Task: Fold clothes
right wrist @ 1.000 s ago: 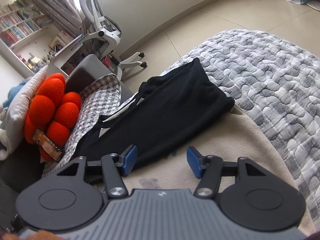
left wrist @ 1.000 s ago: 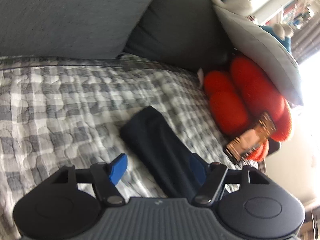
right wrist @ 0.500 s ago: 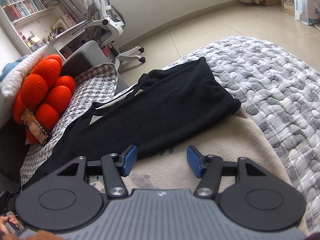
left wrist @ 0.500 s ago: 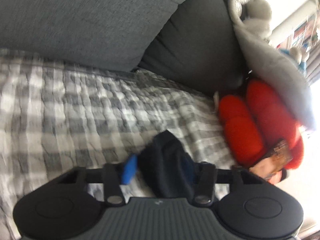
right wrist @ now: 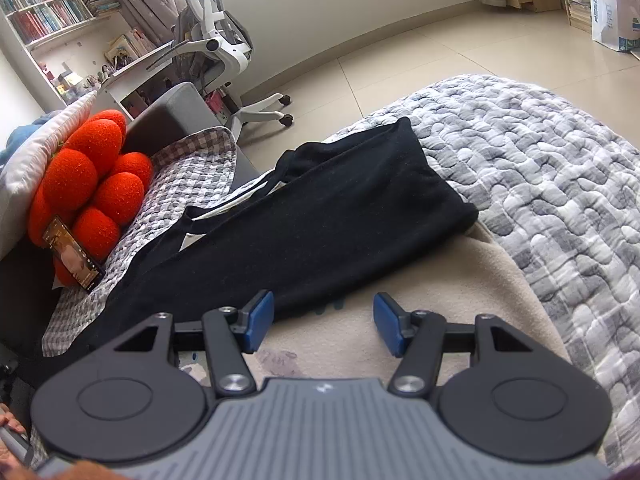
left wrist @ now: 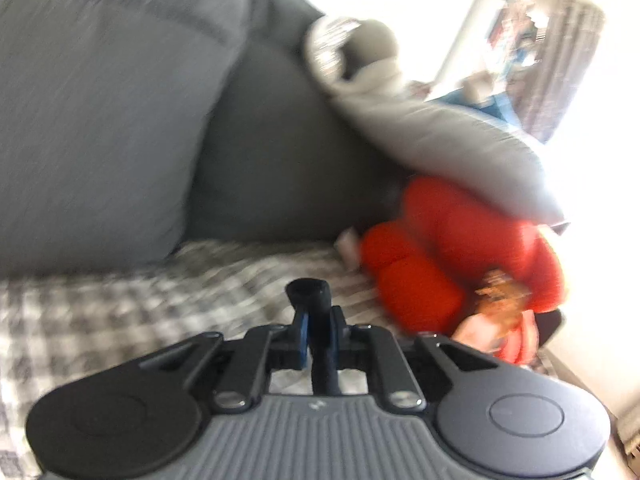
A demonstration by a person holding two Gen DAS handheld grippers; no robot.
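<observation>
A black garment (right wrist: 320, 220) lies stretched across the grey checked quilt (right wrist: 540, 184) in the right wrist view, partly over a beige cloth (right wrist: 420, 292). My right gripper (right wrist: 323, 320) hovers open just above the beige cloth, at the garment's near edge, with nothing between its fingers. In the blurred left wrist view my left gripper (left wrist: 316, 320) is shut on a bunched end of the black garment (left wrist: 308, 292), which sticks up between the blue pads above the checked quilt (left wrist: 120, 312).
A red plush cushion (right wrist: 88, 184) with a phone (right wrist: 72, 256) leaning on it sits by the grey sofa back (left wrist: 120, 120) and a grey pillow (left wrist: 440, 136). A white office chair (right wrist: 216, 40), bookshelves and a tiled floor (right wrist: 440, 52) lie beyond the bed.
My left gripper closed on the end of the black garment and lifted it off the quilt, the view tilting up toward the sofa. The right gripper stayed open and hardly moved.
</observation>
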